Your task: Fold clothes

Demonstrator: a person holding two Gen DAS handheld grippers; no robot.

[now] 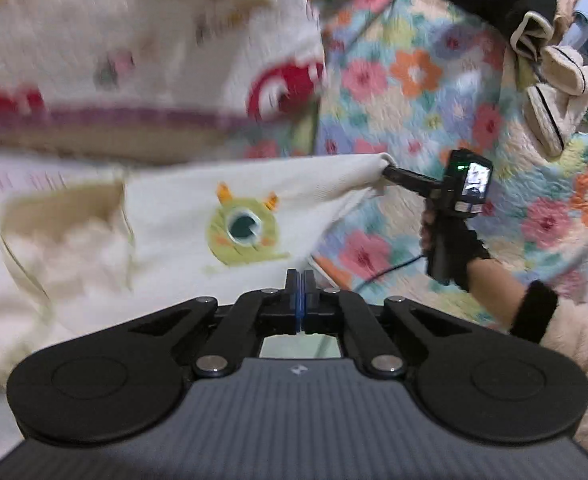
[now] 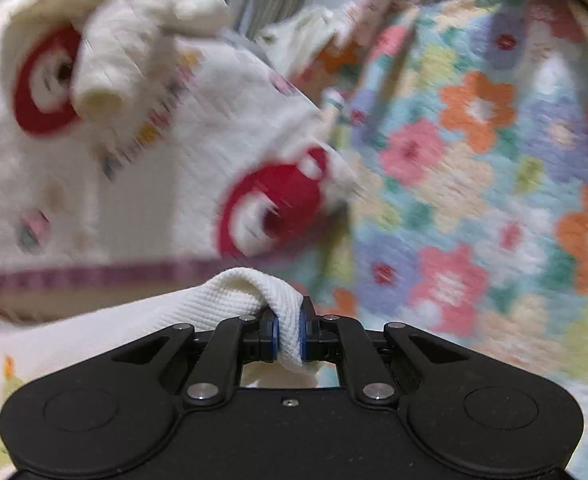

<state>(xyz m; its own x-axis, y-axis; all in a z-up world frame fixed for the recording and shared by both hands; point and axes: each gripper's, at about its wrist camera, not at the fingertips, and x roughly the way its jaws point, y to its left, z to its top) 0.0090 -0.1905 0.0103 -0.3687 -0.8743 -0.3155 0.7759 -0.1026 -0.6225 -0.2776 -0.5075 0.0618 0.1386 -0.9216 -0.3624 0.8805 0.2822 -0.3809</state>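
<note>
Two grippers in play and two pale garments in the foreground, on one flowered quilt (image 1: 414, 80). The left gripper (image 1: 301, 300) shows its blue pads pressed flat together at the edge of the cream top (image 1: 198, 200); whether a fold of cloth sits between them, I cannot tell. The right gripper (image 2: 289, 338) is clamped hard on a bunched ribbed corner of that same top, cloth squeezed between both pads and spilling out below. From the left camera, the right gripper (image 1: 388, 170) pinches the top's far corner, with the right hand (image 1: 450, 240) in a dark fingerless glove around the handle.

The top is cream knit with one green one-eyed monster with two orange horns on it. It is stretched between the grippers, its long axis running left to right across the left view, top edge pulled nearly straight toward the right gripper. It hangs just above the quilt. Behind it lies a white fleecy garment (image 1: 94, 40) with red ring patterns and a purple band, blurred. Some small fluffy items (image 1: 558, 92) sit at the quilt's far right.
</note>
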